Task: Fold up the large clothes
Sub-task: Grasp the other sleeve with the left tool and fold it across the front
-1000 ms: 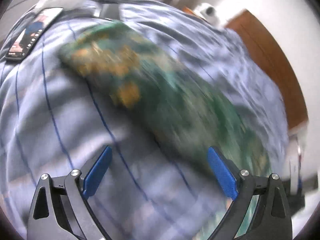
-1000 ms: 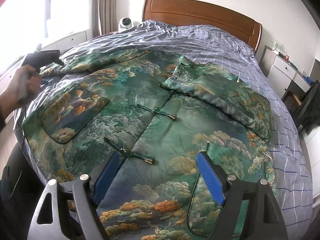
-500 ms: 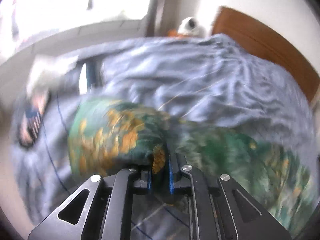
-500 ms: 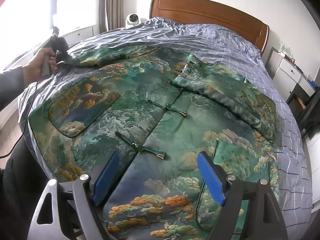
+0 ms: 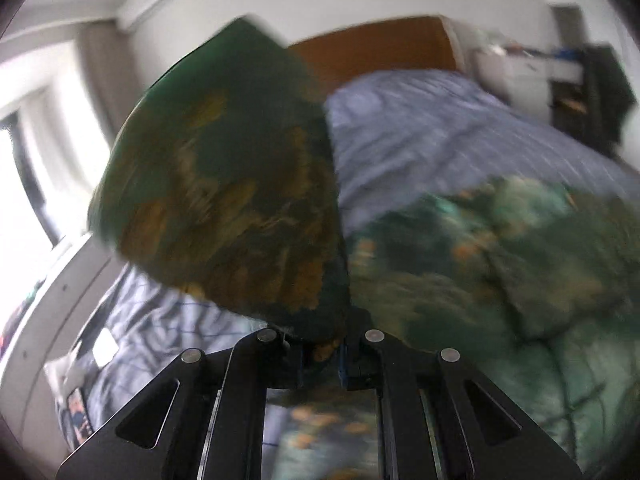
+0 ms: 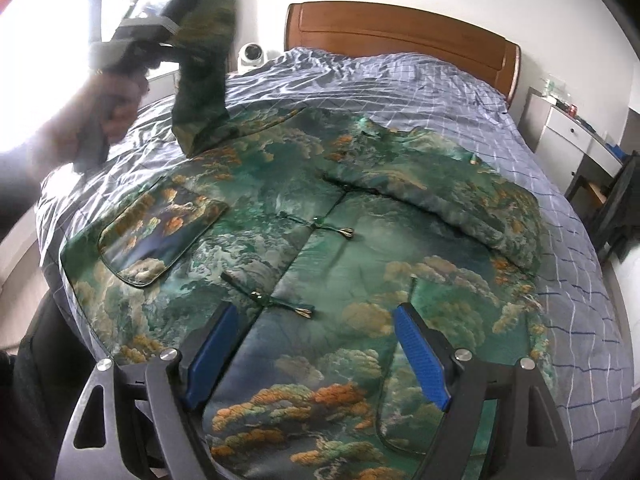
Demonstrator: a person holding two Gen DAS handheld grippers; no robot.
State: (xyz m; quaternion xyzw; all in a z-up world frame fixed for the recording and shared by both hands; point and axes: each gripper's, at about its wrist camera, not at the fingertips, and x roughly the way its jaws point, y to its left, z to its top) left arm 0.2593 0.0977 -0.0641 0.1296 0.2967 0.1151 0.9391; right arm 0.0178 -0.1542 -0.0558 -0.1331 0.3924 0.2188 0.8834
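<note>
A green brocade jacket [image 6: 320, 216] lies front-up on the bed [image 6: 400, 80], collar toward the headboard [image 6: 400, 36] and hem at the near edge, so its length runs head to foot. Two frog clasps [image 6: 280, 300] mark the centre seam. One sleeve is folded across the chest on the far right [image 6: 480, 216]. The other sleeve [image 6: 204, 72] is lifted up off the bedspread, its cuff clamped in the left gripper [image 5: 320, 354], whose jaws are pressed together on the cloth; the picture from that side is blurred. The hand [image 6: 116, 100] holding that gripper is raised near the window. The right gripper [image 6: 316, 344] hovers over the hem with its blue pads [image 6: 420, 360] wide apart, touching nothing.

The bedspread is grey-blue with a fine check, rumpled toward the headboard. A small white camera [image 6: 252, 54] sits by the curtain, and a white nightstand [image 6: 568, 128] stands at the far right. A phone [image 5: 78, 416] lies at the bed's left edge.
</note>
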